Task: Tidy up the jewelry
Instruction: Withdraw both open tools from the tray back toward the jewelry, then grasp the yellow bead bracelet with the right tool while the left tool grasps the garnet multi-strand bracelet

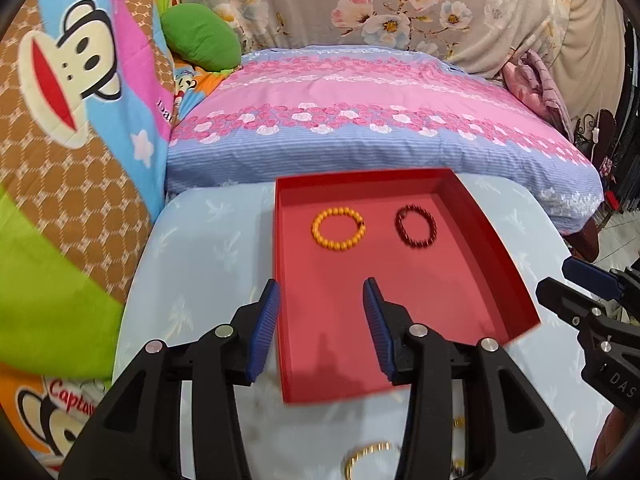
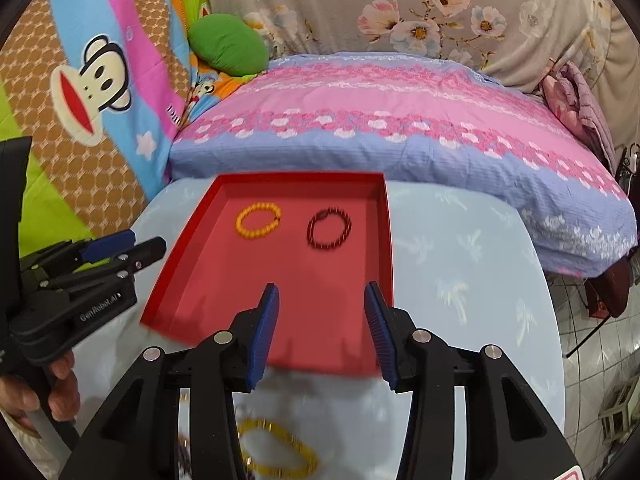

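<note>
Ahead of the left hand-held gripper (image 1: 323, 322), released and empty: tray (image 1: 400, 340) holding orange bracelet (image 1: 338, 228) and dark bracelet (image 1: 415, 226). Right view: right hand-held gripper (image 2: 323, 322) released, empty; yellow bracelet (image 2: 276, 452) beneath on desk (image 2: 460, 280). Risk: beads slipping from ribbed pads.

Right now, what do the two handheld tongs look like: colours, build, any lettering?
Both are matte black plastic with ribbed blue pads inside the fingers and round silver pivot pins. The left tongs show white "GenRobot.AI" lettering along the body in the right wrist view. The right tongs carry partial white letters, "DAS", on the side in the left wrist view. No cables visible; no sleeve shows.
</note>
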`<act>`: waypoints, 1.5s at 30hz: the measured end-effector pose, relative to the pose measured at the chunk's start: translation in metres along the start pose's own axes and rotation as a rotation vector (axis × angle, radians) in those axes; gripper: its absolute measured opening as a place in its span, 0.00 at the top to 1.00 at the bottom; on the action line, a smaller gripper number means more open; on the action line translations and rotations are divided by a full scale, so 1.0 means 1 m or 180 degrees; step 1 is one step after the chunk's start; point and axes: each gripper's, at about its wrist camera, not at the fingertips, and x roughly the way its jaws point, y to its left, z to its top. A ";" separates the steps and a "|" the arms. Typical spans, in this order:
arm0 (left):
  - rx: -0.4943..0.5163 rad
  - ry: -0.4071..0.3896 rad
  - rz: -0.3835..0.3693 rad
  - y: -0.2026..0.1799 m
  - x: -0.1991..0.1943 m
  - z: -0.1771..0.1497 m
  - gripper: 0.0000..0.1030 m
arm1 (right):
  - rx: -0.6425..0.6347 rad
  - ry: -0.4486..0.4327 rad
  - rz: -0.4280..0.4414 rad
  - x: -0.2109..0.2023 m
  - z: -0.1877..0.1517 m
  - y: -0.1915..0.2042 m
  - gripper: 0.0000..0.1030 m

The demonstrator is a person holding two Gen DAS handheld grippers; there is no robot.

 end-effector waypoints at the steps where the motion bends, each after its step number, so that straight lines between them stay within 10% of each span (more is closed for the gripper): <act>1: -0.0008 -0.0001 0.0005 0.000 -0.006 -0.008 0.58 | 0.0002 0.0016 -0.0004 -0.005 -0.009 0.000 0.58; 20: -0.0322 0.0382 -0.0006 0.012 -0.025 -0.120 0.56 | 0.0237 0.0522 0.0042 -0.009 -0.128 -0.009 0.57; 45: -0.0251 0.0611 -0.0064 -0.003 0.001 -0.139 0.52 | 0.0079 0.0645 0.0023 0.038 -0.126 0.009 0.63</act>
